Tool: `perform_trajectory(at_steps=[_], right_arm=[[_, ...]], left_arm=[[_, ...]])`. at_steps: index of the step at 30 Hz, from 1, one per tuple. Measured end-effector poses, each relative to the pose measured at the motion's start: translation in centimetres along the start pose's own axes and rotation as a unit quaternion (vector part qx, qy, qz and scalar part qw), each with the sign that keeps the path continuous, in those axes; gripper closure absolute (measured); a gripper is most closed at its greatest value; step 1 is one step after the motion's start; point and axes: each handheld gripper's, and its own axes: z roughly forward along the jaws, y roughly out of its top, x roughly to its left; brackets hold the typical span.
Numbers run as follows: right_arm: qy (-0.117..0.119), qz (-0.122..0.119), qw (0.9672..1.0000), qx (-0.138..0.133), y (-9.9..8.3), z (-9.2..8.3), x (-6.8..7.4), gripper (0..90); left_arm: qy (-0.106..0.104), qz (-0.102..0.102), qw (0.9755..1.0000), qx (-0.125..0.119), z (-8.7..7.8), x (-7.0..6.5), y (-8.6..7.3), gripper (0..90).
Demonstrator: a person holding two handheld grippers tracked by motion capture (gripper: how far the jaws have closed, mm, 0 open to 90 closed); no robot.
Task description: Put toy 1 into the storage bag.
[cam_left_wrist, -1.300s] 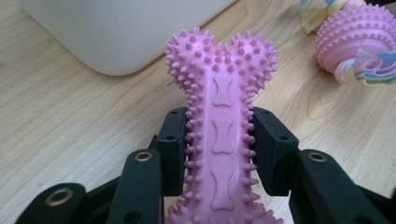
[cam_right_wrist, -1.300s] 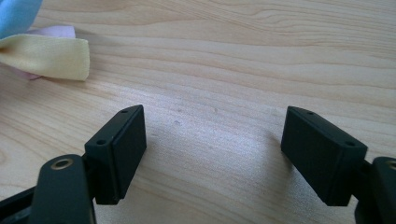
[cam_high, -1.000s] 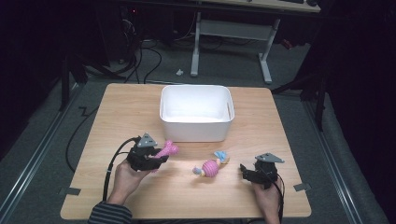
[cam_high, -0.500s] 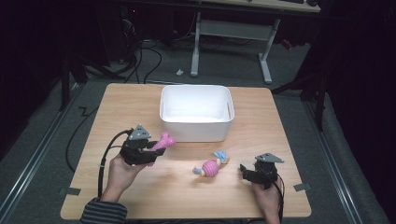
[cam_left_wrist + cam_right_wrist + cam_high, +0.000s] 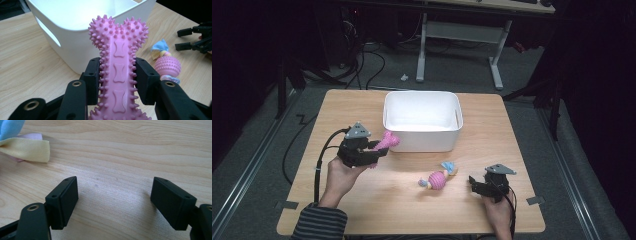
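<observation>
Our left claw (image 5: 377, 148) has lifted the spiky pink bone (image 5: 118, 72), clamped by its shaft, off the table (image 5: 362, 200) toward the white bin (image 5: 422, 142), probably to drop it in, while our right claw (image 5: 113, 201) rests wide open and empty beside the pink ball toy (image 5: 438, 179).

Your bin (image 5: 422, 120) sits at the back centre of the tabletop (image 5: 362, 205). Your left claw (image 5: 379, 148) is just left of the bin's front corner, with the bone toy (image 5: 387, 142) between its jaws. The ball toy (image 5: 438, 178) lies in front of the bin, with your right claw (image 5: 473, 184) near its right.
</observation>
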Motion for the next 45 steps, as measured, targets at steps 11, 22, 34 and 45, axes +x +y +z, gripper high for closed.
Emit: perform_trajectory(at_steps=[11, 22, 34, 45], right_arm=[[0.0, -0.001, 1.0, 0.0, 0.0, 0.0, 0.0, 22.4], [0.002, -0.002, 1.0, 0.0, 0.0, 0.0, 0.0, 22.4], [0.002, -0.003, 1.0, 0.0, 0.0, 0.0, 0.0, 22.4], [0.004, -0.005, 1.0, 0.001, 0.0, 0.0, 0.0, 22.4]], left_arm=[[-0.008, 0.007, 0.9999, -0.009, -0.4, 0.2, 2.2, 59.1], [-0.017, 0.016, 0.9997, -0.012, 0.1, 0.5, 5.2, 59.1], [-0.018, 0.034, 0.9992, -0.011, 1.9, 0.4, 8.9, 59.1], [-0.008, 0.053, 0.9986, -0.001, 4.5, 0.6, 11.7, 59.0]])
